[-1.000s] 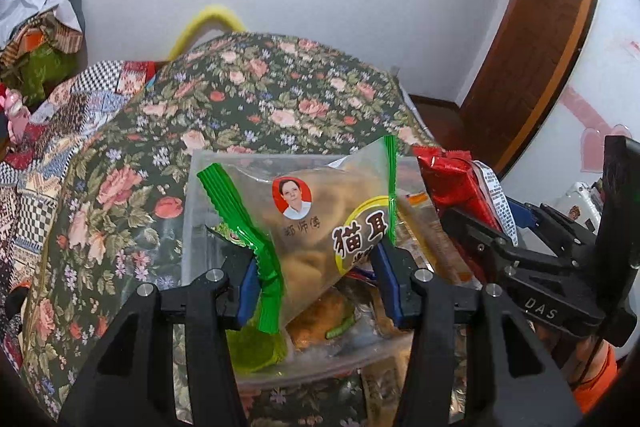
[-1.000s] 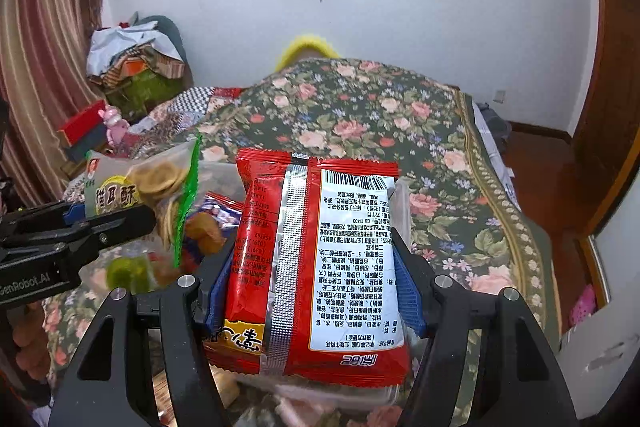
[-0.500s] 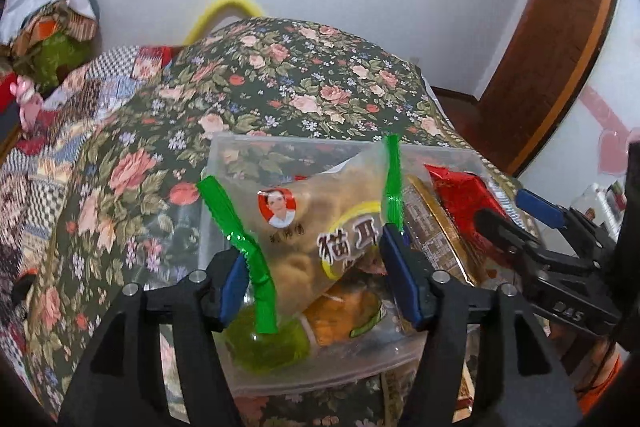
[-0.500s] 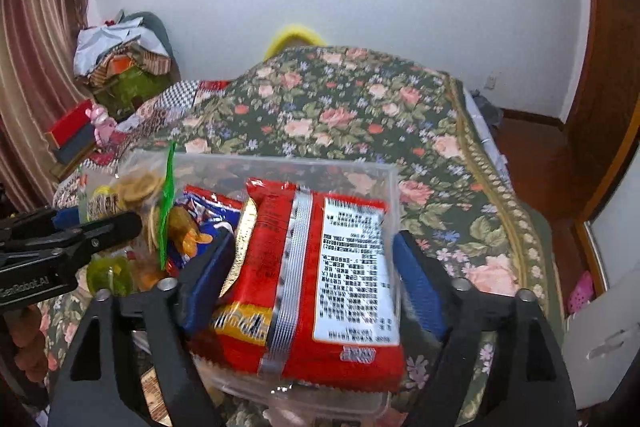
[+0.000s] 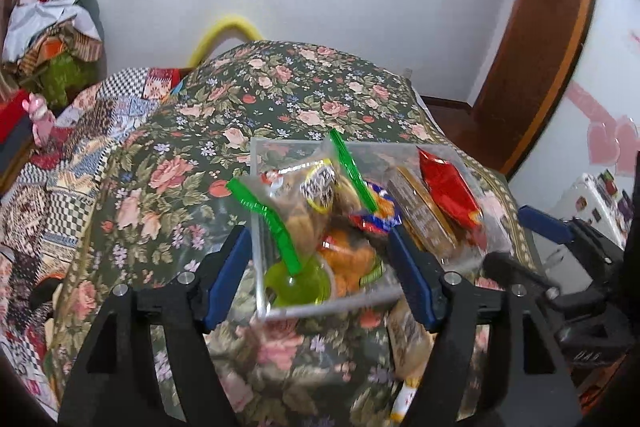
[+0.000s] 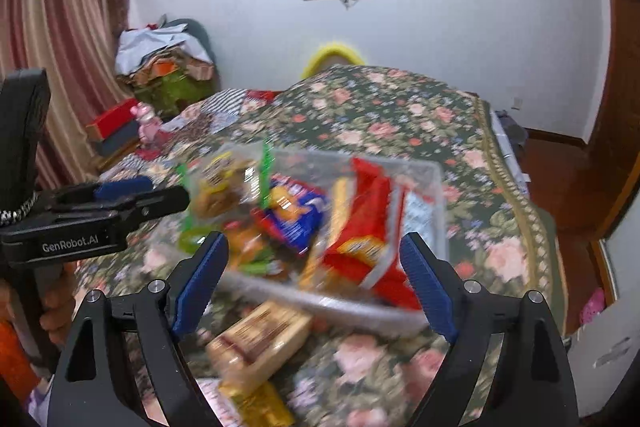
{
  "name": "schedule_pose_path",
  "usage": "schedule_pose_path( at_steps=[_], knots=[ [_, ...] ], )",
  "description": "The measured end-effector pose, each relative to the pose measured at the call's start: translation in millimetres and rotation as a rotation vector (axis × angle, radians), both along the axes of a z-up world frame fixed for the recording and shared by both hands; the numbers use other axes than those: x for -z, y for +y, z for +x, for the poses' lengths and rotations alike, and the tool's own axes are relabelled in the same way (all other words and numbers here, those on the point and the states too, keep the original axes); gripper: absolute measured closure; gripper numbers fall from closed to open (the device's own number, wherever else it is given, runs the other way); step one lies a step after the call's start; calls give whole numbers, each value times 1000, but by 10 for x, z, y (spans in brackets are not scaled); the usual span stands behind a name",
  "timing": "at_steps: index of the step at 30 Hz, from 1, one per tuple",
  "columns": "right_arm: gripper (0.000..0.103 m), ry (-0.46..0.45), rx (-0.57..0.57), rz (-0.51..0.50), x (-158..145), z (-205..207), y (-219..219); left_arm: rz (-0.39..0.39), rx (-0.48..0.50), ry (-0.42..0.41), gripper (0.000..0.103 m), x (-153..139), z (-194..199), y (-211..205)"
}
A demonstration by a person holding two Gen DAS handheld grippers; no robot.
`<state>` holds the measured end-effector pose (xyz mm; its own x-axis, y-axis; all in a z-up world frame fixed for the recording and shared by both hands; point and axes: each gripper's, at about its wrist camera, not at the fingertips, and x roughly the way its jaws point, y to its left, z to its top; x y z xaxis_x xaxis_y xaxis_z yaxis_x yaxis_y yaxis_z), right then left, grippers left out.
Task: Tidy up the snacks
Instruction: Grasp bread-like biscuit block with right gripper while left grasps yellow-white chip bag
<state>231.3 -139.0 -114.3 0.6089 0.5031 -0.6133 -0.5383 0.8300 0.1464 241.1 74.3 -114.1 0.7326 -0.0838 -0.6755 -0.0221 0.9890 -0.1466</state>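
A clear plastic bin (image 5: 260, 227) (image 6: 436, 195) sits on the floral bedspread and holds several snack packs. A clear bag with green edges (image 5: 304, 195) (image 6: 224, 183) stands at its left. A red packet (image 5: 448, 187) (image 6: 368, 227) stands at its right, with a blue-orange pack (image 6: 292, 215) between them. My left gripper (image 5: 320, 267) is open and empty, just in front of the bin. My right gripper (image 6: 312, 271) is open and empty, in front of the red packet. A tan wafer pack (image 6: 260, 339) lies on the bed outside the bin, near me.
The floral bedspread (image 5: 304, 99) stretches beyond the bin. A patchwork quilt (image 5: 60, 163) lies to the left. A pile of clothes (image 6: 160, 63) and a curtain (image 6: 52, 39) stand at the far left. A wooden door frame (image 5: 544, 39) is at the right.
Both grippers opened and let go of their packs, the green-edged bag and the red packet, which now stand in the bin. Both grippers pulled back toward me.
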Motion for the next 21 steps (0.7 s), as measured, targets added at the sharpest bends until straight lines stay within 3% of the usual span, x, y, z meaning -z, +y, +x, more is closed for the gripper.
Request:
schedule_pose_path(
  at_steps=[6, 13, 19, 21],
  knots=[
    [17, 29, -36, -48, 265, -201, 220, 55, 13, 12, 24, 103, -342, 31],
    [18, 126, -12, -97, 643, -145, 327, 43, 15, 78, 24, 394, -580, 105],
    [52, 186, -30, -48, 717, -140, 184, 20, 32, 120, 24, 576, -656, 26],
    [69, 180, -24, -42, 702, -165, 107, 15, 45, 129, 24, 605, -662, -35]
  ],
)
